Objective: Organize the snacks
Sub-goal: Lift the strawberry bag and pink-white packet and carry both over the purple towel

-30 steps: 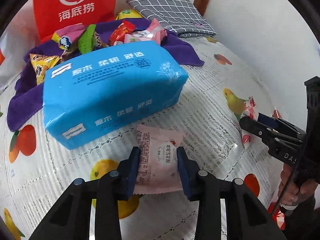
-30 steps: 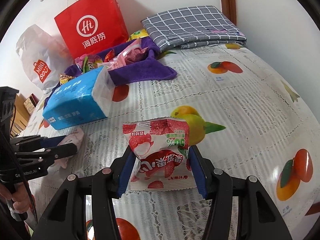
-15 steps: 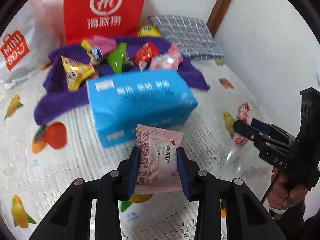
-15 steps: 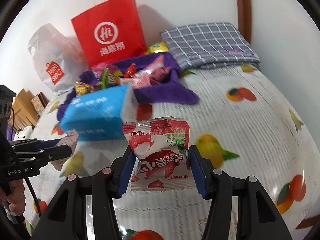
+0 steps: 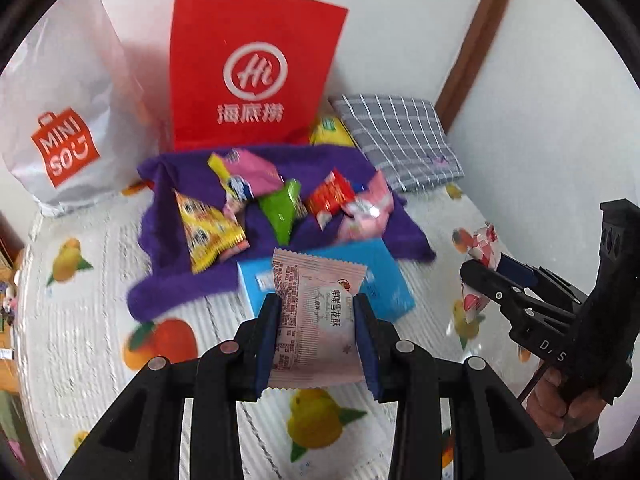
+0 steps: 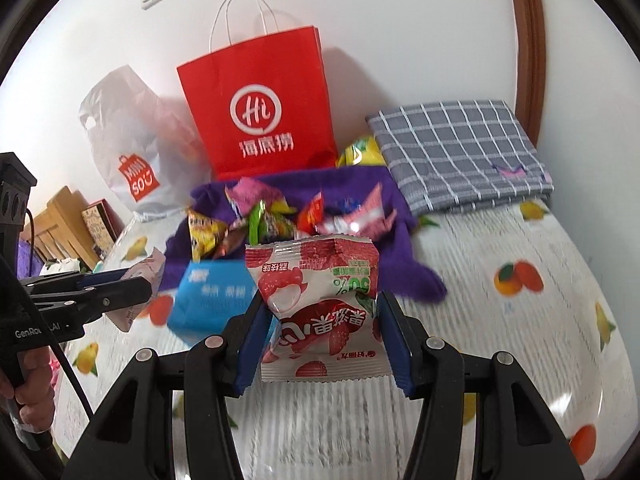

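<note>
You've lifted both packets off the bed [image 5: 80, 340]: left gripper [image 5: 316, 332] clamps the pink packet [image 5: 316, 320], right gripper [image 6: 320, 332] the strawberry packet [image 6: 320, 304] (bound for the purple towel [image 5: 180, 284], likely).

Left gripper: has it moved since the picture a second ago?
Yes. The left gripper, shut on the pink snack packet, has risen: the blue tissue pack looks smaller and lower, and the red bag shows fully.

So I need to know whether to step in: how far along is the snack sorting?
Partway. Several packets already lie on the purple towel. In hand: the left gripper holds a pink packet, the right gripper a strawberry packet. Both remain to be placed; no other loose snacks show.
</note>
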### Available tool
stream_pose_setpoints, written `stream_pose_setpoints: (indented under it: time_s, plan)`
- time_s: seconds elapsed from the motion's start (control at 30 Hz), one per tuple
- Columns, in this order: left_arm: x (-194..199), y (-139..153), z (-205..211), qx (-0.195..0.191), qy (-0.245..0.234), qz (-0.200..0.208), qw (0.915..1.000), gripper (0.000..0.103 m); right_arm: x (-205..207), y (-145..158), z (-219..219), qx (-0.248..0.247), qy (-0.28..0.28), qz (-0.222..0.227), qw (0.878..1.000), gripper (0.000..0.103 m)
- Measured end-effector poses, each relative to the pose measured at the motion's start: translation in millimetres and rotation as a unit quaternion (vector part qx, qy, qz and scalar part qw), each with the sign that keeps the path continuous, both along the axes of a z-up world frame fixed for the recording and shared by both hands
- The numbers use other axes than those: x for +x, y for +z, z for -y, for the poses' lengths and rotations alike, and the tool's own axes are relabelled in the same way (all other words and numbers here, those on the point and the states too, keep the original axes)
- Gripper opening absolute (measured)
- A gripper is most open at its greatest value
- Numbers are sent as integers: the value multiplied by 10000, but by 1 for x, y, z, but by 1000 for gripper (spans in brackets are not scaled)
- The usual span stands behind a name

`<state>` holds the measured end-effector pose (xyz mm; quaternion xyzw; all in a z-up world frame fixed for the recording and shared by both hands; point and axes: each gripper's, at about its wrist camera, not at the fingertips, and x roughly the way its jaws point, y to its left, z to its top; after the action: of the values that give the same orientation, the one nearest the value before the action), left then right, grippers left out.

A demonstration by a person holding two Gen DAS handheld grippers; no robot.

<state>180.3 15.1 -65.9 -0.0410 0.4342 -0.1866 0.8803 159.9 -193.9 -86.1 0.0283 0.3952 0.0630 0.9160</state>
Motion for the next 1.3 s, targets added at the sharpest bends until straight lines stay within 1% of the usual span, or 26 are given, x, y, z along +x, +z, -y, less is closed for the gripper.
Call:
stream_pose_setpoints:
  time_s: [0.17, 0.37, 0.57, 0.93, 1.3]
  plan:
    - [19, 14, -7, 7, 144, 85, 9999, 35, 24, 11, -5, 11, -11, 68, 10000, 53]
    - [38, 21, -14, 55, 276, 84, 9996, 35, 46, 16, -11, 87, -11, 147, 9999, 53]
    - [49, 20, -18, 121, 318, 59, 9994, 35, 63, 10, -17, 122, 8, 84, 9999, 53]
    - [66, 19, -24, 142, 396, 32, 9991, 35, 83, 6, -22, 126, -3, 61, 9999, 53]
    - [81, 10, -26, 82, 462, -47, 9989, 35, 98, 1, -26, 24, 61, 67, 10000, 53]
